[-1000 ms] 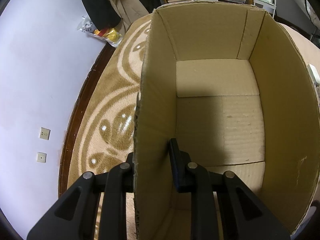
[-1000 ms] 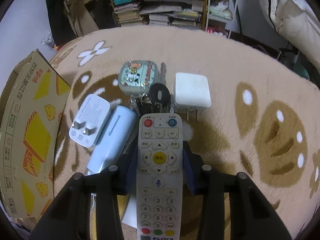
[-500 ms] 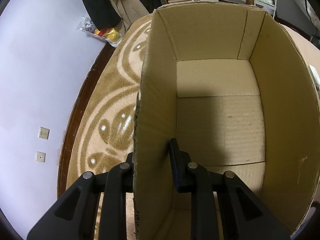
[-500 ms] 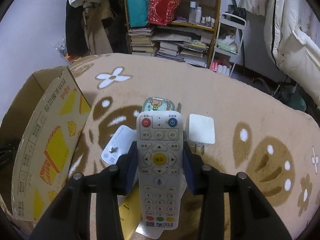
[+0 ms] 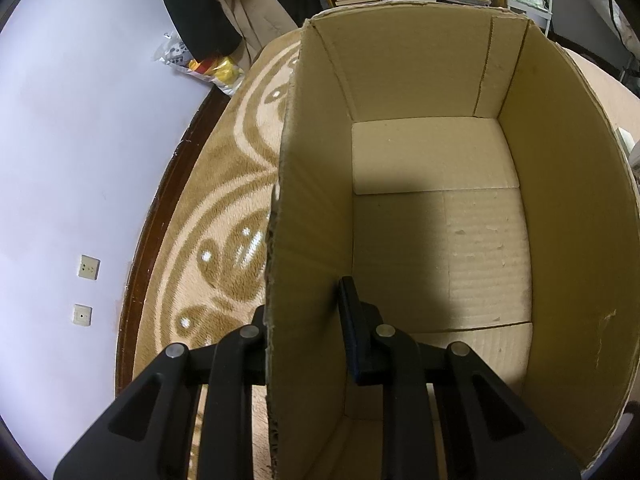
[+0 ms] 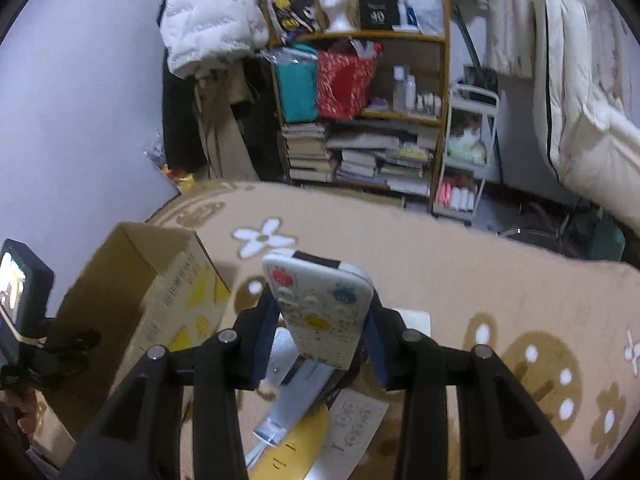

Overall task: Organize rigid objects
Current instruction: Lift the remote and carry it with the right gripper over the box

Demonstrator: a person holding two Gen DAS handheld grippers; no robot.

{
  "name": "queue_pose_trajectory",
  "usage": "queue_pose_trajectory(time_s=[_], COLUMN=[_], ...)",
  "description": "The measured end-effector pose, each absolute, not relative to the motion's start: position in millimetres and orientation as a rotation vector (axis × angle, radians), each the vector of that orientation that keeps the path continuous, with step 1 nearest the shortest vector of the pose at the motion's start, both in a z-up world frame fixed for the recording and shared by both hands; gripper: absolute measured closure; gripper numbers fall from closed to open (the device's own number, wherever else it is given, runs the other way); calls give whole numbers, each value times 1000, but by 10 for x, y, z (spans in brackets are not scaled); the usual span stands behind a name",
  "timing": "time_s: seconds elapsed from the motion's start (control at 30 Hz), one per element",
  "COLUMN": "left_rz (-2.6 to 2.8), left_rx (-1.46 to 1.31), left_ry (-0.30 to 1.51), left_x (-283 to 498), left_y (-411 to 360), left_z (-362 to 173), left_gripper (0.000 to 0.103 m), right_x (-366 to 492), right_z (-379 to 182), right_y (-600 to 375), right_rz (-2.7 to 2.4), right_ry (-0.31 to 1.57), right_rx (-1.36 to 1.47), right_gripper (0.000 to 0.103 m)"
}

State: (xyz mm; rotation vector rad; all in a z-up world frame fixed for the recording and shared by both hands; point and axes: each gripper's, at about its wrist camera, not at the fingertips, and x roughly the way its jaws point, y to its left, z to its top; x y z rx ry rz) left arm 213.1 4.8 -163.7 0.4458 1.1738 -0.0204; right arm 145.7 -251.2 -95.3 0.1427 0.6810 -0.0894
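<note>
In the left wrist view an open cardboard box [image 5: 568,200] with nothing in it stands on the patterned rug. My left gripper [image 5: 304,320] is shut on the box's left wall, one finger inside and one outside. In the right wrist view my right gripper [image 6: 320,320] is shut on a white remote control [image 6: 320,308], lifted above the rug and tilted up. The same box [image 6: 132,280] stands to its left, with yellow print on its side. Below the remote lie a light blue power bank [image 6: 296,400], a white charger [image 6: 416,320] and a smaller white remote [image 6: 356,424].
A bookshelf [image 6: 360,120] stacked with books, bags and bottles stands beyond the rug. A small white cart [image 6: 464,160] is to its right, with bedding [image 6: 580,100] further right. A purple wall [image 5: 80,160] with outlets runs left of the box. A yellow card [image 6: 296,448] lies near me.
My right gripper has risen and tilted upward with the remote, so the objects on the rug dropped low in view. The left gripper and the box have stayed put.
</note>
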Motion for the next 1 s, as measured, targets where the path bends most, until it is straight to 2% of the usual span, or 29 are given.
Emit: queue_pose_trajectory(time_s=[0.3, 0.53, 0.77, 1.0], left_rz=[-18, -19, -30, -45], left_rx=[473, 471, 462, 461], left_ry=[1153, 1145, 1147, 1146], left_x=[2087, 2061, 2073, 2064], left_y=[4, -11, 9, 16], left_z=[-1645, -1641, -1615, -1603], left_gripper=[82, 82, 83, 84], right_x=[1344, 1410, 1486, 1650], right_z=[-350, 45, 127, -109], right_y=[-2386, -2263, -1976, -1660], right_rz=[-24, 74, 169, 197], right_ry=[597, 541, 526, 580], right_rx=[115, 229, 320, 309], right_gripper=[60, 60, 60, 60])
